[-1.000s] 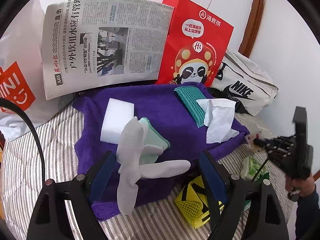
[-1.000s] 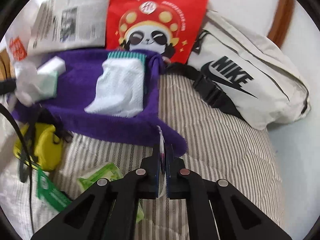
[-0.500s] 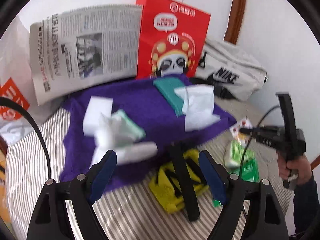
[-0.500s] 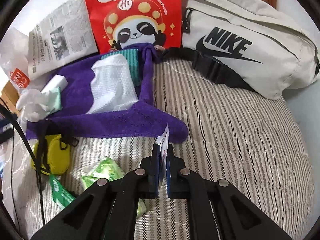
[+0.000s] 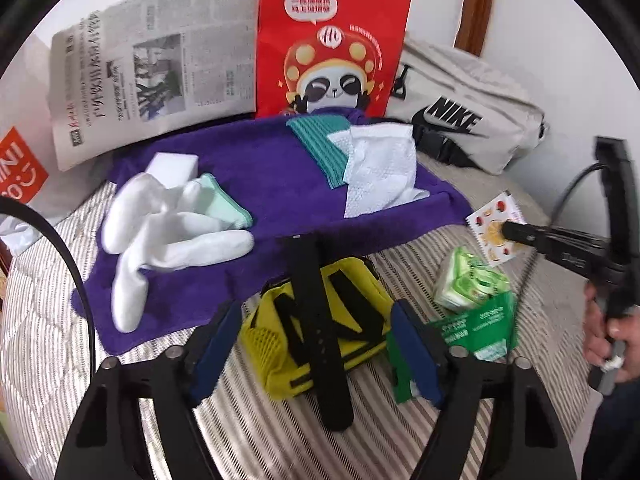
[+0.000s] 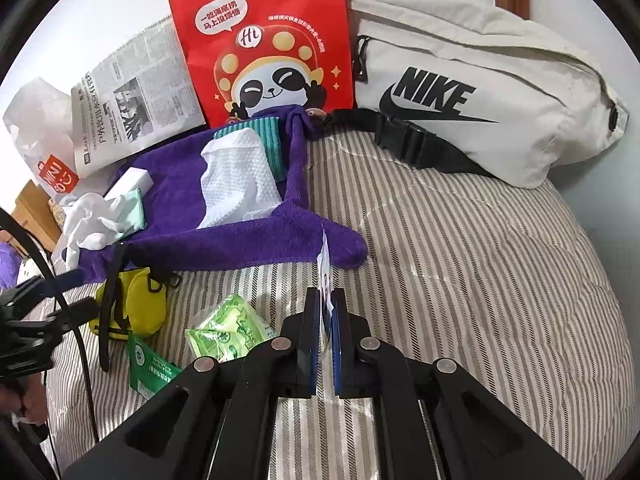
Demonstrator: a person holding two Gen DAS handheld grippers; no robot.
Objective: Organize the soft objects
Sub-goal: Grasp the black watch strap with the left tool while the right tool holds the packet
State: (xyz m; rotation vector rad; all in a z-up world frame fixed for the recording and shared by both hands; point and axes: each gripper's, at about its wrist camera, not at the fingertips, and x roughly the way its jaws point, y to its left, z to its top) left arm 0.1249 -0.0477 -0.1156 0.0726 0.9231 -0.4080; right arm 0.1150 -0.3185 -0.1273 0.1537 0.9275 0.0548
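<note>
A purple towel (image 5: 260, 184) lies on the striped bed with a white glove (image 5: 160, 232), a white sponge block (image 5: 172, 164), a mint cloth (image 5: 224, 204), a teal cloth (image 5: 316, 140) and a white wipe (image 5: 380, 164) on it. My left gripper (image 5: 316, 340) is open and empty, above a yellow mesh pouch (image 5: 320, 336) with a black strap. My right gripper (image 6: 327, 308) is shut on a small printed sachet (image 6: 326, 276), held above the bed; the sachet also shows in the left wrist view (image 5: 496, 228). The towel shows in the right wrist view (image 6: 180, 188).
A red panda paper bag (image 5: 332, 44), a newspaper (image 5: 152, 80) and a beige Nike waist bag (image 6: 480, 92) stand at the back. Green tissue packs (image 5: 468, 284) and a dark green packet (image 5: 480, 328) lie on the bed (image 6: 480, 280) near the yellow pouch.
My left gripper let go of the white glove on the towel and drew back over the yellow pouch. My right gripper rose and pulled back with the sachet.
</note>
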